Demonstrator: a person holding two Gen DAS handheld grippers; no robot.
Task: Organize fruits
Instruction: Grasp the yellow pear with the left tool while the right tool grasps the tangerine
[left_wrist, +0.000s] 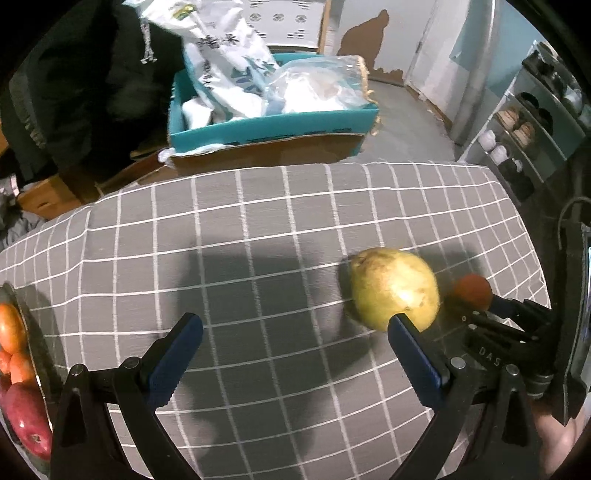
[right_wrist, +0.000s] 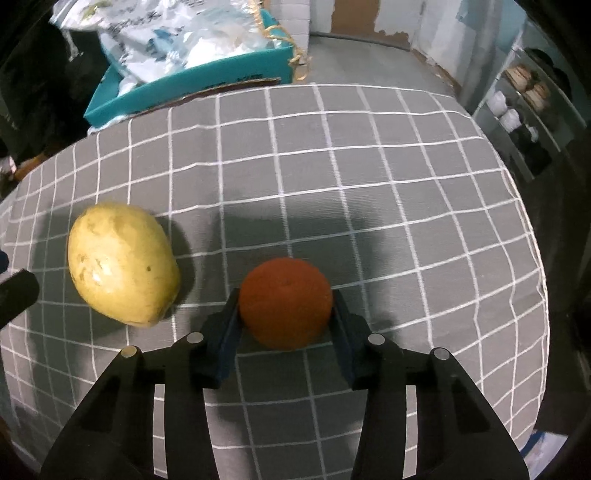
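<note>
Dim overhead light; hard shadows on cloth (right_wrist: 369, 177); fisheye-warped, dark corners

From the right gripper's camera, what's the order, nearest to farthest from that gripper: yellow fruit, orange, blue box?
1. orange: between the right gripper fingers, gripped.
2. yellow fruit: on the cloth, left.
3. blue box: beyond the table's far edge, upper left.

A home: shoe rack (left_wrist: 524, 147), checked tablecloth (left_wrist: 295, 229), peeling wall (left_wrist: 369, 40)
</note>
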